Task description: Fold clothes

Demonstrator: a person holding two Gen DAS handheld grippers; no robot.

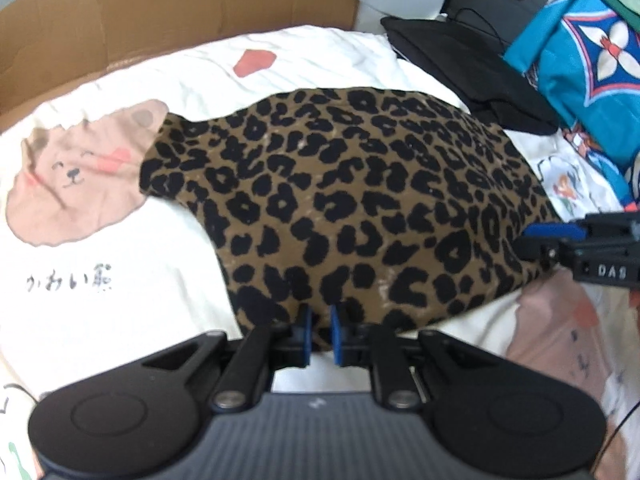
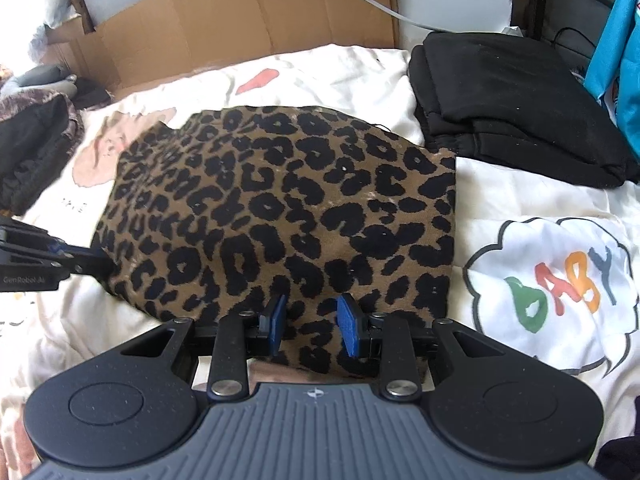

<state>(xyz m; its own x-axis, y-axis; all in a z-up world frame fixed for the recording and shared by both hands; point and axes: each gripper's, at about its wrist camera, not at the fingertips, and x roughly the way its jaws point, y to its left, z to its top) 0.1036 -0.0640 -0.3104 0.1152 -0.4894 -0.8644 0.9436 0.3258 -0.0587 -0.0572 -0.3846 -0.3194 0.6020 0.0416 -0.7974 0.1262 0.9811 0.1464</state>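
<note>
A leopard-print garment [image 1: 340,184] lies folded on the bed, its near edge raised. My left gripper [image 1: 321,336] is at that near edge, and its blue pads [image 1: 306,334] are pinched on the fabric with a narrow gap. My right gripper [image 2: 312,322] holds the same garment [image 2: 288,208] at another part of the edge. A thicker bunch of cloth sits between its pads [image 2: 349,326] and drapes back over the gripper body. Each gripper shows in the other's view, the right gripper [image 1: 538,240] at the garment's right edge and the left gripper [image 2: 94,260] at its left edge.
The white bedsheet [image 1: 120,280] carries bear and "BABY" prints [image 2: 560,280]. A folded black garment [image 2: 512,104] lies at the back right, and dark clothes [image 2: 32,148] are heaped at the left. Cardboard [image 2: 240,20] stands behind the bed, and a blue patterned cloth [image 1: 592,60] hangs at the right.
</note>
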